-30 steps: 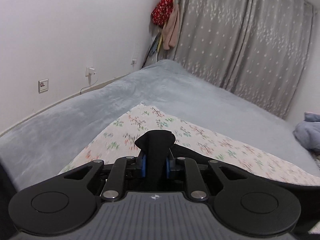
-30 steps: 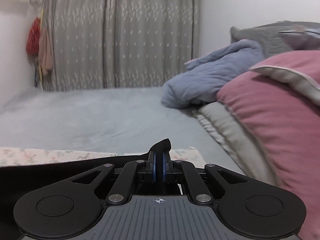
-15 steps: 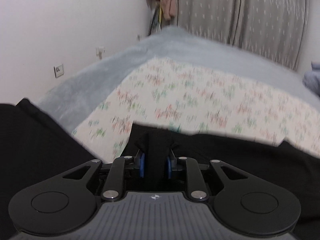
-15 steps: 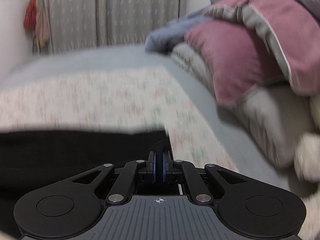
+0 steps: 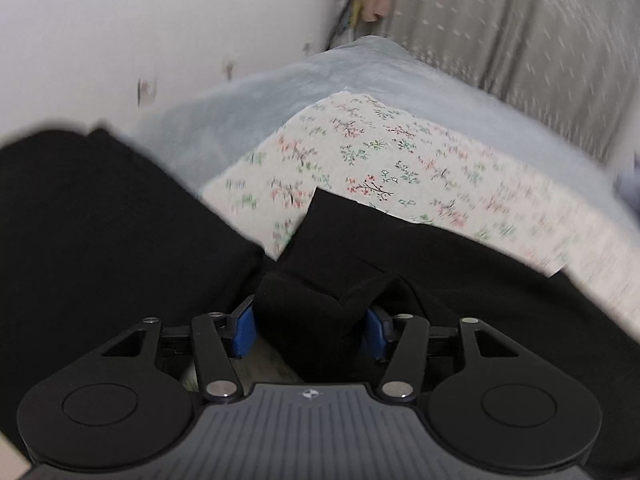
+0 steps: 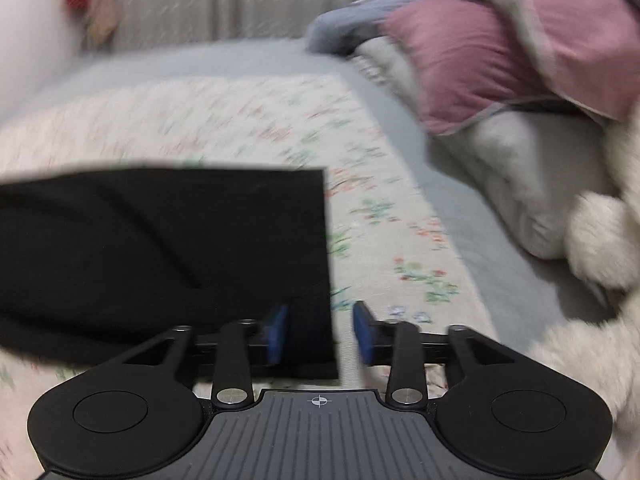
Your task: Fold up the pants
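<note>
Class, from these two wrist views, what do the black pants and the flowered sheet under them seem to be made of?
Black pants: a soft, matte knit or woven fabric, probably; they bunch and crease without shine.
Flowered sheet: thin printed cotton-like cloth, probably; it lies flat, with a matte floral print. Blur hides the weave of both.

White wall [image 5: 120, 20], grey curtains [image 5: 500, 20], grey-covered bed [image 5: 360, 68]
</note>
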Tool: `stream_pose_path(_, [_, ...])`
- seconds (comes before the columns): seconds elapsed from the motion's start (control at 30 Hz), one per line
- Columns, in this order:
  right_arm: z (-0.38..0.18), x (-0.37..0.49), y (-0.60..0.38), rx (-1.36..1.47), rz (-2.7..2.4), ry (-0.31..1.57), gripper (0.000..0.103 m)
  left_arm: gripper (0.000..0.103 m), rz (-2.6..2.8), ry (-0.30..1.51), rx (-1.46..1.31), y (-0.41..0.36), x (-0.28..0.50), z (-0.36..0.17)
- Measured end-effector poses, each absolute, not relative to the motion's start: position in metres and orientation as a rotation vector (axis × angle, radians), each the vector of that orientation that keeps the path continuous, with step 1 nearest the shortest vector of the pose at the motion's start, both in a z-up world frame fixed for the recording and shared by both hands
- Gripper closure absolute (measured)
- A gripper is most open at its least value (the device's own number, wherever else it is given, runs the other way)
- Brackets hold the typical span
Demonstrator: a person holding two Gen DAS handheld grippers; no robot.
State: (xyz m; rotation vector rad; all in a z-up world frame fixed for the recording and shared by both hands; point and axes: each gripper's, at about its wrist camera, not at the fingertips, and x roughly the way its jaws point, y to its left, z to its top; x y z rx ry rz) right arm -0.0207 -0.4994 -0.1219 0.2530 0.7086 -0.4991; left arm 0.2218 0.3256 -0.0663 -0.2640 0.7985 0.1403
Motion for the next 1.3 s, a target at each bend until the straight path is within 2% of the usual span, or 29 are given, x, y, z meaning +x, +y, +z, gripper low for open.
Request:
stream_pose_path(0.03, [-0.118, -0.028, -0.505, 0.307, -0.514, 0.674, 0.046, 0.044, 0.141, 0.806, -0.311, 0.329, 0.218, -0.065])
stream_pose_path(0.07, [-0.115, -0.035, -0.509, 0.355, -0.512, 0.645, 0.045, 0.044, 0.143, 0.804, -0.348, 0.33, 0.214, -0.064])
stream_pose_path(0.3, [-0.111, -0.036, -0.51, 0.455, -0.488, 0.629, 0.045, 0.043, 0.127, 0.756, -0.376, 0.297, 0.205, -0.042])
stream_pose_path(0.53, [-0.122, -0.028, -0.514, 0.501, -0.522, 0.724, 0.045, 0.042, 0.321, 0.691, -0.483, 0.32, 0.19, -0.032])
stream_pose_path(0.63, [-0.127, -0.028, -0.517, 0.545, -0.507, 0.738, 0.045, 0.034, 0.27, 0.74, -0.459, 0.319, 0.198, -0.041])
stream_pose_path(0.7, [-0.13, -0.022, -0.514, 0.539, -0.501, 0.767, 0.045, 0.023, 0.235, 0.783, -0.469, 0.317, 0.208, -0.052])
stream_pose_path(0.83, [-0.137, -0.007, -0.504, 0.48, -0.503, 0.832, 0.046, 0.022, 0.261, 0.862, -0.516, 0.315, 0.225, -0.079])
stream_pose_path(0.87, [-0.139, -0.002, -0.501, 0.455, -0.5, 0.851, 0.052, 0.026, 0.273, 0.865, -0.524, 0.314, 0.226, -0.084])
stream_pose_path(0.9, [-0.14, 0.001, -0.497, 0.418, -0.499, 0.861, 0.059, 0.044, 0.29, 0.869, -0.524, 0.313, 0.228, -0.088])
stream_pose_path(0.93, [-0.139, 0.003, -0.494, 0.383, -0.506, 0.865, 0.065, 0.056, 0.306, 0.873, -0.523, 0.312, 0.229, -0.092])
stream_pose_path(0.97, [-0.139, 0.005, -0.492, 0.368, -0.5, 0.865, 0.078, 0.077, 0.32, 0.871, -0.524, 0.313, 0.231, -0.095])
stream_pose_path(1.0, [-0.139, 0.006, -0.492, 0.375, -0.488, 0.863, 0.083, 0.084, 0.321, 0.862, -0.526, 0.314, 0.232, -0.096])
stream_pose_path(1.03, [-0.138, 0.006, -0.491, 0.367, -0.488, 0.862, 0.084, 0.089, 0.323, 0.847, -0.52, 0.316, 0.233, -0.094])
stream_pose_path(1.17, [-0.133, 0.013, -0.482, 0.279, -0.49, 0.851, 0.089, 0.092, 0.282, 0.733, -0.468, 0.314, 0.234, -0.07])
stream_pose_path(1.3, [-0.126, 0.021, -0.476, 0.209, -0.496, 0.812, 0.089, 0.091, 0.159, 0.48, -0.372, 0.299, 0.221, -0.037])
